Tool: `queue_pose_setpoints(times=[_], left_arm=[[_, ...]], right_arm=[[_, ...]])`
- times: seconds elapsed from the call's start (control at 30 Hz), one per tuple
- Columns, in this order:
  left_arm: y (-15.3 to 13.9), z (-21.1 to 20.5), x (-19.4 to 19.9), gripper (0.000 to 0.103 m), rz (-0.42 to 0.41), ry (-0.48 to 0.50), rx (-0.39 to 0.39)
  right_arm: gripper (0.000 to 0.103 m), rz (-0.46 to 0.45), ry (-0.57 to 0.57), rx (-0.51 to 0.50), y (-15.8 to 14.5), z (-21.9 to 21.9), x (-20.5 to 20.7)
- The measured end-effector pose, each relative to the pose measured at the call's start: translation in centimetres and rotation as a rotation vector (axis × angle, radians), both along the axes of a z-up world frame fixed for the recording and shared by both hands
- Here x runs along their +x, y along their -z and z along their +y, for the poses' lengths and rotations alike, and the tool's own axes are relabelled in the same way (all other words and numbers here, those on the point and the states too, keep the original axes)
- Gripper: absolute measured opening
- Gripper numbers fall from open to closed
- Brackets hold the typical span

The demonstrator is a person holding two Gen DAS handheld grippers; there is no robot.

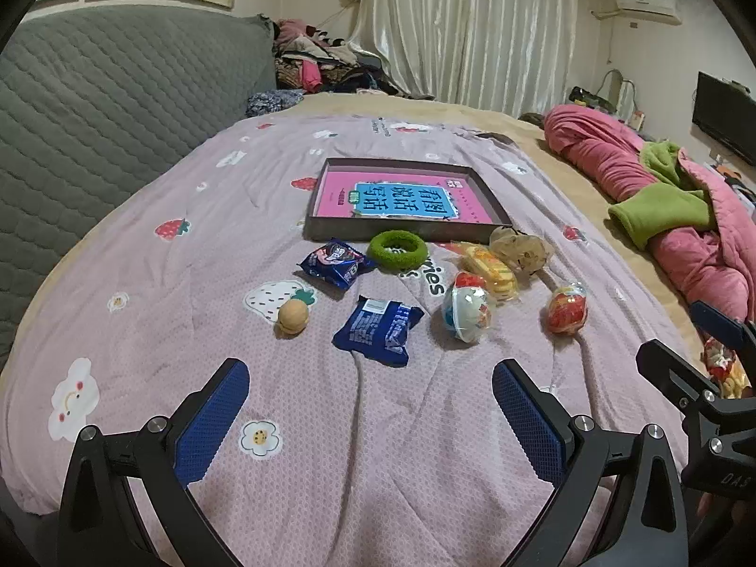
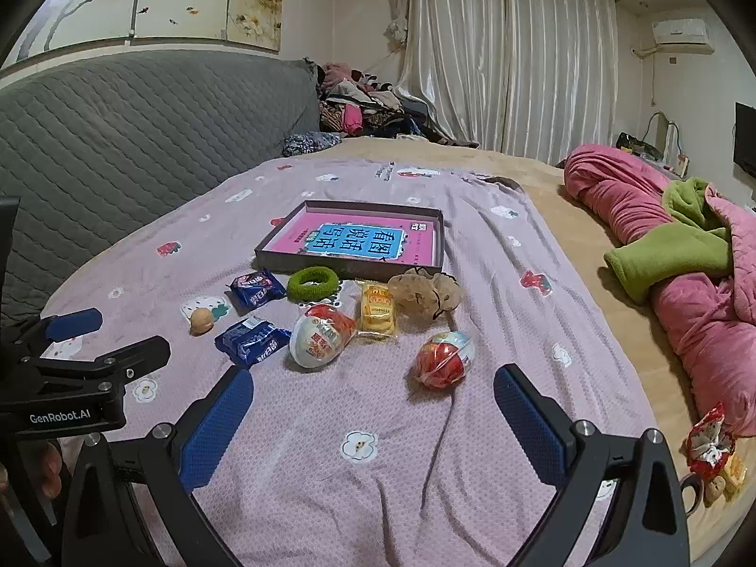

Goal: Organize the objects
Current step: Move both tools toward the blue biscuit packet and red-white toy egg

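While both tools hang empty over the bed [image 1: 141,245], nothing's been sorted yet, so watch the first pick. Your left hand-held gripper [image 1: 371,420] has its blue pads spread wide w/ nothing between them; same for the right hand-held gripper [image 2: 373,425], wide apart, holding nothing.

Straight ahead of the left one sits the dark blue snack pack [image 1: 375,330], closest item. Slightly left of it is the small round nut [image 1: 293,317]; further ahead, a second blue pack [image 1: 336,262] and the green hair ring [image 1: 396,249], which lies just in front of the shallow box [image 1: 491,210] w/ the pink book [image 1: 340,191] inside. That box is prob. the drop spot. Ahead-right of the right tool: red egg toy [image 2: 444,359]; ahead-left: white egg toy [image 2: 317,338], w/ the yellow cake pack [image 2: 376,314] and beige scrunchie [image 2: 427,294] beyond.

Risks, as I judge them:
- Soft blanket: pressing down may bunch fabric into the pads instead of the item.
- Egg toys and nut are round and could roll or squirt out if pinched off-centre.
- Crinkly packs may slip if you grab only an edge.
- Items are crowded near the white egg toy; a wide approach could knock neighbours.
- Both tools are close side by side, so crossing reaches could clash.
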State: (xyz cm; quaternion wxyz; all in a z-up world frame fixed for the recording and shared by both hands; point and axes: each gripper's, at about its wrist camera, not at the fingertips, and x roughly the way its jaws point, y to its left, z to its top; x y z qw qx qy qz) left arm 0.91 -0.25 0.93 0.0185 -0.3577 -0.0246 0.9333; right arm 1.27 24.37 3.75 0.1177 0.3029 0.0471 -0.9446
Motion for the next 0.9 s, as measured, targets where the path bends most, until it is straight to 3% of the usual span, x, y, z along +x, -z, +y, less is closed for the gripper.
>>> queue_pose_setpoints(times=[0.33,0.67,0.9], left_arm=[[0.1,-0.3,0.2,0.103,0.007,0.003,-0.011],[2.1,-0.6,-1.5,0.103,-0.045,0.014,0.012],[3.4,0.1,-2.9,0.103,-0.063,0.03,-0.021]], right_arm=[[0.103,0.021,-0.007,0.021,-0.4,0.0,0.4],[0.103,-0.018,0.011,0.014,1.3,0.9,-0.9],[0.103,-0.035,0.014,0.013,2.3,1.3,-2.0]])
